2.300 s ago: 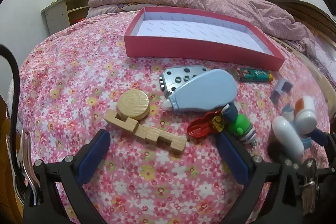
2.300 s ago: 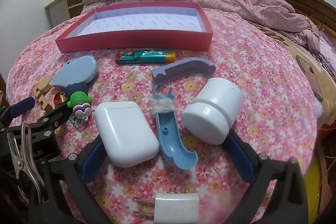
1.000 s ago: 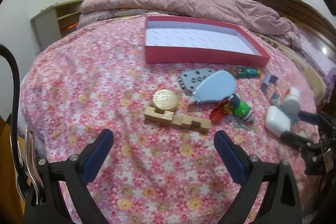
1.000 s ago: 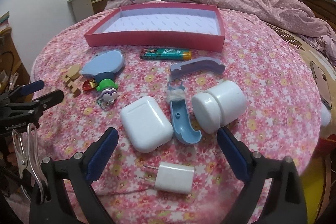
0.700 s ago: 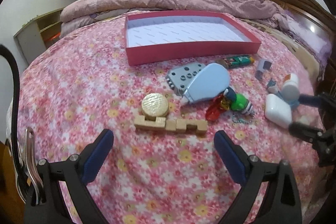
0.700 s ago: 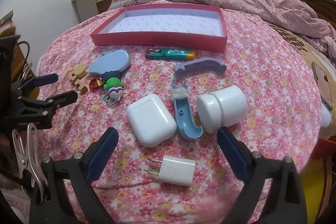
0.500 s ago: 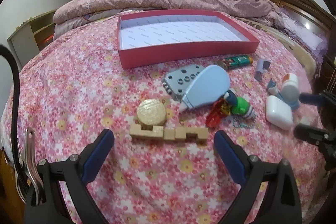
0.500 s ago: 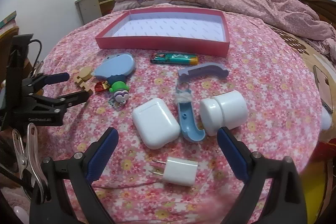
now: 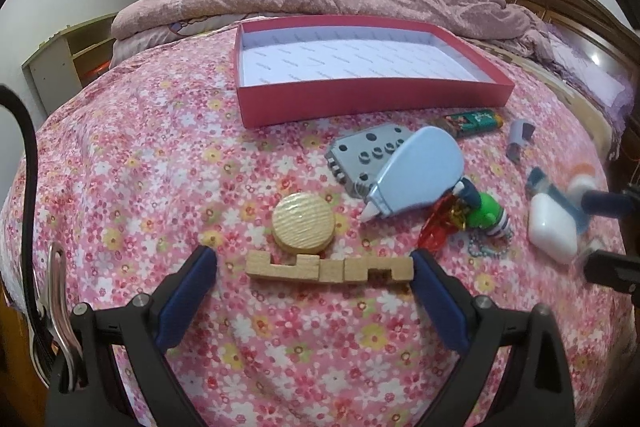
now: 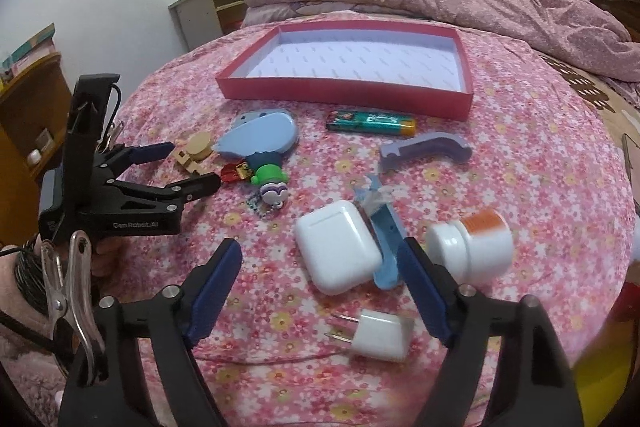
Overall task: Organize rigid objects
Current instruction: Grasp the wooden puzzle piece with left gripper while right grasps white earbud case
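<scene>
A notched wooden bar [image 9: 328, 269] lies on the flowered bedspread between the tips of my left gripper [image 9: 311, 259], which is open, its right pad close to the bar's end. A round wooden disc [image 9: 303, 228] sits just behind the bar. My right gripper [image 10: 318, 247] is closing, jaws still apart, with a white earbud case [image 10: 338, 253] between them; the pads do not press on it. A blue curved piece [image 10: 385, 251] lies against the case by the right pad. The empty red box [image 10: 344, 91] stands farther back.
A white jar [image 10: 470, 245] with an orange end lies outside the right finger. A white plug [image 10: 380, 341] lies in front of the case. A lighter [image 10: 370, 123], purple clip [image 10: 426, 147], blue dispenser [image 9: 418, 171], grey plate [image 9: 366, 151] and green toy [image 9: 486, 215] are scattered. A quilt lies behind the box.
My left gripper has come down and forward, so the wooden bar now lies between its tips. The right jaws have narrowed around the white case, and the jar sits outside the right finger.
</scene>
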`<state>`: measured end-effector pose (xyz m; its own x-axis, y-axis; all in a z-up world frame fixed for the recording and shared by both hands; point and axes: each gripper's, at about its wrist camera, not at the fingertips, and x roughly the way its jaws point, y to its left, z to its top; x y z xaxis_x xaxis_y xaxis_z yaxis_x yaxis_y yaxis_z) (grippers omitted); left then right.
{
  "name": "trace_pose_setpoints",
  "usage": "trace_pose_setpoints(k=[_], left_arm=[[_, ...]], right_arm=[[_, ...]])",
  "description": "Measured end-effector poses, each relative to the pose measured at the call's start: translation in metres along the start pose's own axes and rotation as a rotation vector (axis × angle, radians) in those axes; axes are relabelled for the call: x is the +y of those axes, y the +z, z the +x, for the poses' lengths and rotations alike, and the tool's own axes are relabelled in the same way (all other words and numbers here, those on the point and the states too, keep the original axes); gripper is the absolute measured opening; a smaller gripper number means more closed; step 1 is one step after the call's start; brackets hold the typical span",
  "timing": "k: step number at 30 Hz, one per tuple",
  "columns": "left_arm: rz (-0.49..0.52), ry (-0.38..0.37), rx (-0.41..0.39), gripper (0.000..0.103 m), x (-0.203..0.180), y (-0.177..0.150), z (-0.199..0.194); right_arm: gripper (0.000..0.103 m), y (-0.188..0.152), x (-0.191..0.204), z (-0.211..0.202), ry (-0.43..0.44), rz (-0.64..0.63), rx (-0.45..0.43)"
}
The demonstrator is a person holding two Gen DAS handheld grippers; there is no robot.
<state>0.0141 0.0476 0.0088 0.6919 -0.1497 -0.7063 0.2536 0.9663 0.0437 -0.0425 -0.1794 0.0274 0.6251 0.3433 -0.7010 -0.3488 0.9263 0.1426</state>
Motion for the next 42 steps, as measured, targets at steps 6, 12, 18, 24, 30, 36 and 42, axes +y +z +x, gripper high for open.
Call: trace_pose_setpoints(k=[6,12,18,24,30,36,42], left_arm=[[0.002,0.001,-0.010,0.090,-0.006,-0.001,-0.003],[-0.016,0.012,-0.021,0.081,-0.006,0.000,-0.010],[-0.037,-0.001,-0.044,0.081,-0.005,0.000,-0.026],[-0.056,-0.004,-0.053,0.081,-0.007,0.006,-0.040],[-0.071,-0.006,-0.066,0.081,-0.003,0.011,-0.057],[-0.072,0.008,-0.062,0.081,-0.002,0.011,-0.063],[-0.063,0.002,-0.065,0.081,-0.009,0.020,-0.059]], right_arm=[[0.077,0.003,0.002,-0.009,0.023,-0.006,-0.011],[0.071,0.002,0.008,-0.009,0.070,-0.022,0.007],[0.071,-0.001,0.010,0.009,0.004,-0.076,0.054],[0.071,0.003,0.006,0.016,-0.003,-0.079,0.053],[0.071,0.002,0.006,0.023,-0.009,-0.098,0.057],[0.063,-0.004,0.007,0.034,0.005,-0.091,0.068],[0.045,0.000,0.002,0.032,0.024,-0.077,0.062]])
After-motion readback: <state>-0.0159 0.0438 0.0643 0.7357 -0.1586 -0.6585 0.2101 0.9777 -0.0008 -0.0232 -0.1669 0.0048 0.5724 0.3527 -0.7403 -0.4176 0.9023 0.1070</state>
